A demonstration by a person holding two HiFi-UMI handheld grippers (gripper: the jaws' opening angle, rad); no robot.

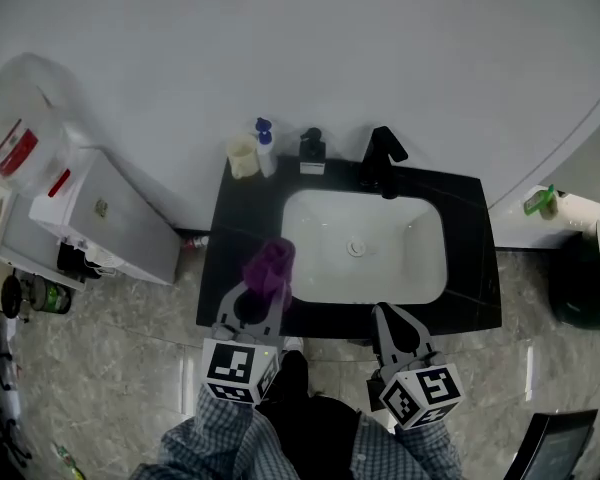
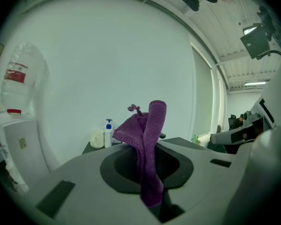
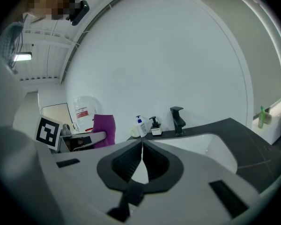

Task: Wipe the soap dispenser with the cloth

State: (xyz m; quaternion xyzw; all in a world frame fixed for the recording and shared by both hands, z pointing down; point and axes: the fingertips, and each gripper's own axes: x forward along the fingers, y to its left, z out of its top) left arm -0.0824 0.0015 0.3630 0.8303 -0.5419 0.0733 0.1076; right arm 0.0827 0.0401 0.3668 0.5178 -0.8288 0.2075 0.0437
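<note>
A black pump soap dispenser (image 1: 312,151) (image 3: 154,125) stands at the back of the black counter (image 1: 470,258), left of the black faucet (image 1: 383,158) (image 3: 178,120). A white bottle with a blue pump (image 1: 265,146) (image 2: 108,132) and a cream cup (image 1: 242,155) stand further left. My left gripper (image 1: 262,293) (image 2: 147,149) is shut on a purple cloth (image 1: 270,266) (image 2: 150,135), held upright over the counter's front left, well short of the dispenser. My right gripper (image 1: 392,313) (image 3: 142,144) is shut and empty at the front edge, right of the white sink (image 1: 420,268).
A white cabinet (image 1: 110,218) and a clear water jug (image 1: 20,118) stand to the left of the counter. On the right are a white ledge with a green bottle (image 1: 540,200) and a dark bin (image 1: 580,288). Grey tiled floor lies below.
</note>
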